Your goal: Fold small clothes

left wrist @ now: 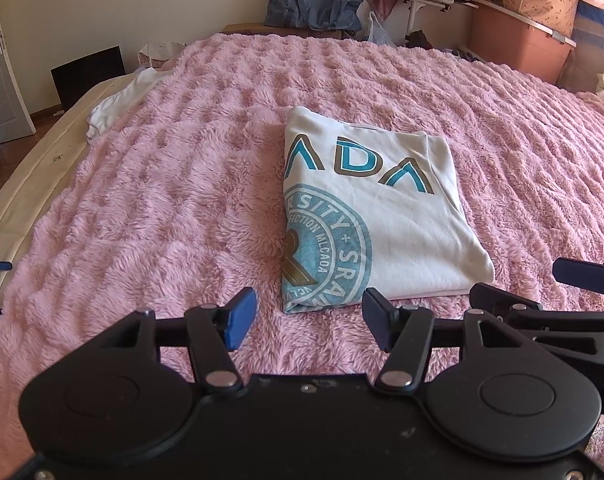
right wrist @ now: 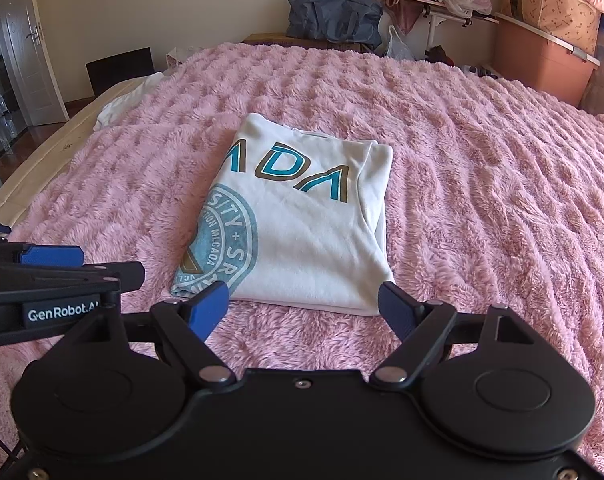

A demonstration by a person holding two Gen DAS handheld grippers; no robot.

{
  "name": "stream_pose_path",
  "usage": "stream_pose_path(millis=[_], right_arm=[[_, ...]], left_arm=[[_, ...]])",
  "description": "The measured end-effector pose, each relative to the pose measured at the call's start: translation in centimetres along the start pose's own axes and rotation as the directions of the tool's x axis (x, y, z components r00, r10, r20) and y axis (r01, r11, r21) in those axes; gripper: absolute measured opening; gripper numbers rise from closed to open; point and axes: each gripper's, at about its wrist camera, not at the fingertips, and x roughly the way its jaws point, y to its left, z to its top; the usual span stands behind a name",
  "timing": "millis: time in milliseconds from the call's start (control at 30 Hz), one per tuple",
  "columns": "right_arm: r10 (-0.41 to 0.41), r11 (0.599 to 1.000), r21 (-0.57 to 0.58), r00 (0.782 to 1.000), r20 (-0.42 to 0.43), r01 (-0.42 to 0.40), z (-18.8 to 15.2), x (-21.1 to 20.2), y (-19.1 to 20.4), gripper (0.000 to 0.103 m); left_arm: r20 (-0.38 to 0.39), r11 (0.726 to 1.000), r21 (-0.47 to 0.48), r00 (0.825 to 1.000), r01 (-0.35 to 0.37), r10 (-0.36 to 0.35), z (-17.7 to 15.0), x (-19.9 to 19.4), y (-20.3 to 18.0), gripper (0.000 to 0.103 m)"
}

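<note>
A white T-shirt [left wrist: 381, 216] with teal and brown lettering and a round teal print lies folded into a compact rectangle on the pink fluffy blanket [left wrist: 162, 200]. It sits mid-bed in the right wrist view too, T-shirt [right wrist: 313, 236]. My left gripper [left wrist: 309, 314] hovers just in front of the shirt's near left corner, open, with nothing between its blue pads. My right gripper [right wrist: 302, 300] is open at the shirt's near edge, its pads clear of the cloth. The two grippers are side by side, and a finger [left wrist: 581, 276] of the right one shows at the edge of the left view.
A crumpled white garment [left wrist: 114, 108] lies at the bed's far left edge. Beyond the bed are a navy bag [left wrist: 313, 4], a pink storage box [left wrist: 517, 48] and stacked bundles. A door [right wrist: 30, 40] stands at the left. Blanket [right wrist: 481, 200] stretches to the right.
</note>
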Motion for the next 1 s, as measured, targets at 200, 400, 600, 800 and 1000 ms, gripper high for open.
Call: stream_pose_path(millis=[200, 400, 600, 800, 1000], right_arm=[[-0.005, 1.0, 0.004, 1.0, -0.006, 0.005, 0.0, 0.1, -0.2, 0.083], [-0.005, 1.0, 0.012, 1.0, -0.016, 0.005, -0.1, 0.5, -0.3, 0.083], [-0.003, 1.0, 0.017, 1.0, -0.021, 0.004, -0.3, 0.6, -0.4, 0.084], [-0.008, 1.0, 0.019, 1.0, -0.023, 0.008, -0.3, 0.8, -0.5, 0.084], [-0.012, 1.0, 0.023, 1.0, -0.026, 0.012, -0.4, 0.8, -0.8, 0.084]], left_arm=[[-0.006, 1.0, 0.016, 1.0, -0.01, 0.01, 0.1, 0.4, -0.3, 0.062], [-0.011, 0.999, 0.024, 1.0, -0.021, 0.021, 0.2, 0.7, -0.4, 0.063], [-0.017, 0.999, 0.034, 1.0, -0.024, 0.025, 0.2, 1.0, -0.5, 0.063], [-0.018, 0.999, 0.041, 0.999, -0.034, 0.035, 0.3, 1.3, -0.6, 0.063], [-0.028, 0.999, 0.035, 0.999, -0.035, 0.036, 0.3, 1.5, -0.5, 0.063]])
